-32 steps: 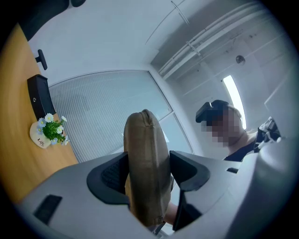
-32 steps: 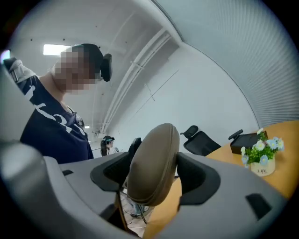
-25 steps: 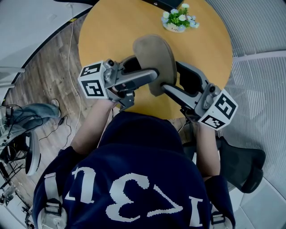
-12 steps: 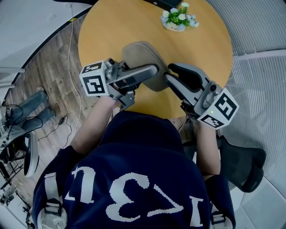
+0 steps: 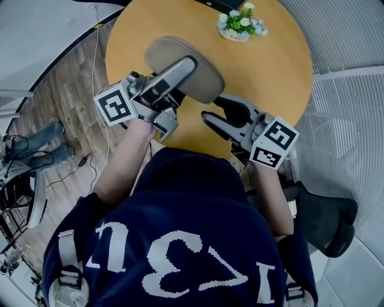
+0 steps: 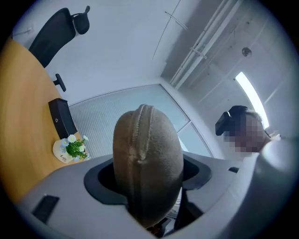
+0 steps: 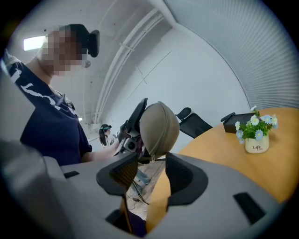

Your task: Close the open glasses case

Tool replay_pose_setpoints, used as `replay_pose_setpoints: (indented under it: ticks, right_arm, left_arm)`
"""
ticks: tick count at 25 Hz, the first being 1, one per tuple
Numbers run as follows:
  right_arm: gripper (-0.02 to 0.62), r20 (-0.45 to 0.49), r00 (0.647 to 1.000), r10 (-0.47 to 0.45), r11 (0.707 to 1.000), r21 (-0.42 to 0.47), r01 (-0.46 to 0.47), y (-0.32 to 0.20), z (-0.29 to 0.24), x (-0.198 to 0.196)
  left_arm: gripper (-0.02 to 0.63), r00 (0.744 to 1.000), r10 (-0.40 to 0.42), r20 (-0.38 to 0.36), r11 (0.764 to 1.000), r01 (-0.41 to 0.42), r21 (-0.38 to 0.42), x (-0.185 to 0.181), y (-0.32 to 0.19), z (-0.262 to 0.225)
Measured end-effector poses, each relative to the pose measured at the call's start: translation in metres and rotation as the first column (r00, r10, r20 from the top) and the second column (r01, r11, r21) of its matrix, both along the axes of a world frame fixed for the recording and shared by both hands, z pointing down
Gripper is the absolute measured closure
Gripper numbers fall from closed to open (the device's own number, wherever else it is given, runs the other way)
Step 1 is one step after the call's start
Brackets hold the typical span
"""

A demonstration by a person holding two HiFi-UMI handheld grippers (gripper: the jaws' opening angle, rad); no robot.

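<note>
The olive-grey glasses case (image 5: 207,81) looks closed, its zip seam running along the edge (image 6: 140,135). It hangs above the round wooden table (image 5: 270,72), with my left gripper (image 5: 189,66) shut on it, one finger lying across its top. In the left gripper view the case (image 6: 147,163) fills the gap between the jaws. My right gripper (image 5: 212,108) is off the case, lower and nearer the table's near edge. Its jaws have just been opening and hold nothing. In the right gripper view the case (image 7: 159,128) shows beyond the right gripper (image 7: 147,175).
A small pot of white and blue flowers (image 5: 240,25) stands at the table's far side beside a black box (image 5: 225,5). A black office chair (image 5: 324,216) sits at the lower right. Cables and a chair base lie on the wooden floor at the left (image 5: 36,156).
The left gripper swung the case from standing near the middle to lying over toward the upper left. The right gripper left the case and dropped back toward the table's near edge.
</note>
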State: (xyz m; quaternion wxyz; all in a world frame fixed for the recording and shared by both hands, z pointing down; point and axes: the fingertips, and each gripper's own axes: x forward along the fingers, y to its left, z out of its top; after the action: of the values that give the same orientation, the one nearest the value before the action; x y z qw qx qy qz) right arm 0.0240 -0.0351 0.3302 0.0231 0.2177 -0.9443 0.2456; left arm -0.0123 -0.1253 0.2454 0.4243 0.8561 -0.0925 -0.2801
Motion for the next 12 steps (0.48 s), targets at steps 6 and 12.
replay_pose_setpoints:
  ticks: [6,12]
  right_arm:
    - [0.545,-0.062,0.998,0.018,0.999,0.037,-0.015,-0.006,-0.001,-0.02]
    - [0.568,-0.074,0.996,0.04,0.997,0.063,-0.036,-0.012,-0.001,-0.011]
  left_arm:
    - [0.293,1.0,-0.024,0.018,1.0,0.024,-0.005,-0.016,-0.004,-0.005]
    - [0.301,1.0,-0.022,-0.001,1.0,0.022,-0.022,-0.015,-0.011,-0.001]
